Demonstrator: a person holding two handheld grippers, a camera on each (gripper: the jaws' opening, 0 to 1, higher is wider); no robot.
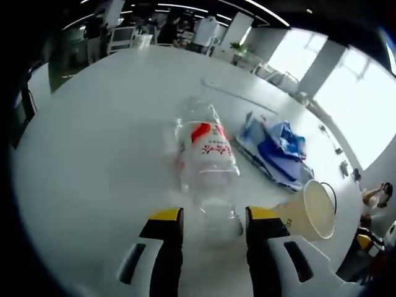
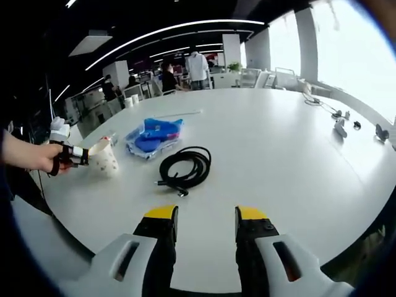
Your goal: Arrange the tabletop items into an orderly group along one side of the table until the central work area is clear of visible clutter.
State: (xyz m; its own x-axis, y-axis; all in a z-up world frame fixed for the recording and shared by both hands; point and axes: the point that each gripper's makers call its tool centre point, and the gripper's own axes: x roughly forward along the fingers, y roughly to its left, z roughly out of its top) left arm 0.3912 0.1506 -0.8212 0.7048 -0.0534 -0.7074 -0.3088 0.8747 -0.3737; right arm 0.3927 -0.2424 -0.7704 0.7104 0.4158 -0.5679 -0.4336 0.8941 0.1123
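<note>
A clear plastic bottle [image 1: 207, 151] with a red and white label lies on its side on the white table [image 1: 93, 154], its narrow end reaching between the yellow fingertips of my left gripper [image 1: 213, 216], which is open. Just right of that gripper is a paper cup [image 1: 312, 210], with a crumpled blue bag [image 1: 275, 151] beyond it. In the right gripper view, my right gripper [image 2: 206, 216] hangs open over bare table, short of a coiled black cable [image 2: 185, 166]. Farther left lie the blue bag [image 2: 154, 136] and the cup [image 2: 104, 158], beside a hand [image 2: 37, 156] that holds the left gripper.
A thin pale strip [image 2: 179, 114] lies past the bag. Small gadgets [image 2: 339, 127] and cables [image 2: 322, 102] sit near the table's far right rim. The table's near edge [image 2: 309, 247] curves close under my right gripper. People and desks stand beyond the table.
</note>
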